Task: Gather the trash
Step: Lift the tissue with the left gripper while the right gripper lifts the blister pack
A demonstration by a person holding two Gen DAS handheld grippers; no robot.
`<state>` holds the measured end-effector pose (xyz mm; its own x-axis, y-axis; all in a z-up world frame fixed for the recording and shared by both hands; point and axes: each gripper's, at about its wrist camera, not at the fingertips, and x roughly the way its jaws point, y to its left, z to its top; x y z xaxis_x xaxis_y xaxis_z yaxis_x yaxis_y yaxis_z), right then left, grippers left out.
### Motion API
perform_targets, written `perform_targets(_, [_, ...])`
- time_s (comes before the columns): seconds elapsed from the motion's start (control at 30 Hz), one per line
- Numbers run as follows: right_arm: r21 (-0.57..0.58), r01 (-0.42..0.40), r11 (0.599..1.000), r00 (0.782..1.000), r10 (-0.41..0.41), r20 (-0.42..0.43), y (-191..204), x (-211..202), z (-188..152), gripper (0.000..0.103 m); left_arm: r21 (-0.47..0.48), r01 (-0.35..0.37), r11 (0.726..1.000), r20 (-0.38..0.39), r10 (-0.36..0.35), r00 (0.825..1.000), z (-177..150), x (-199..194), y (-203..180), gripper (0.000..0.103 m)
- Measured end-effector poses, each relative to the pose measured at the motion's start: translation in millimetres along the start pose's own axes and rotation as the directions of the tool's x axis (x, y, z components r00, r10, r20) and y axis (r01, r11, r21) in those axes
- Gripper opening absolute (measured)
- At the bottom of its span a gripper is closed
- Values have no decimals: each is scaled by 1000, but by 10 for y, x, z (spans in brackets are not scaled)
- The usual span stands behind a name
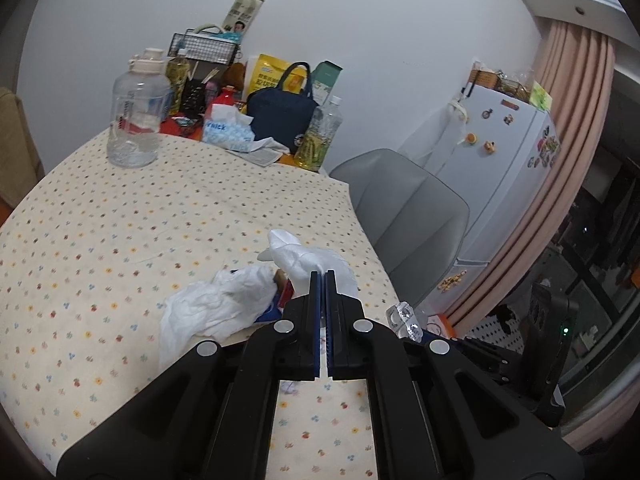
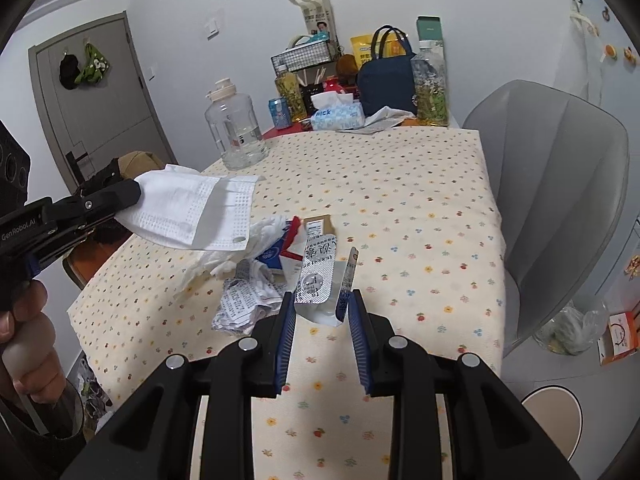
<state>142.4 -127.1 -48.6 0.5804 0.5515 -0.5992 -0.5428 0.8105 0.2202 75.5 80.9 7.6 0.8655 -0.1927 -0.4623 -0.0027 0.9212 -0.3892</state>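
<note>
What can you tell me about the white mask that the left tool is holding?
The mask is a white face mask of soft pleated fabric with dotted, pressed edges. It looks used and a little bent. The left tool pinches one end, shut on it, so it hangs in the air above the table, sticking out sideways over the pile of crumpled paper. Nothing else touches it.

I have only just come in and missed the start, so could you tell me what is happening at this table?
A person is clearing litter from the table with a handheld gripper in each hand. The left gripper is shut on a white face mask, held above the cloth. The right gripper holds a foil blister pack between its pads. A crumpled tissue, a crumpled printed leaflet and a small flattened box are not yet collected.
</note>
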Motion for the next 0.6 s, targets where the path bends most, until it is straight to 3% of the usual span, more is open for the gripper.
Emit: perform_targets(0.6, [176,153,973,985,-164,53,-1059,-442,-169,27,125,107,986,-137,-90,986,-76,1012,-976,3])
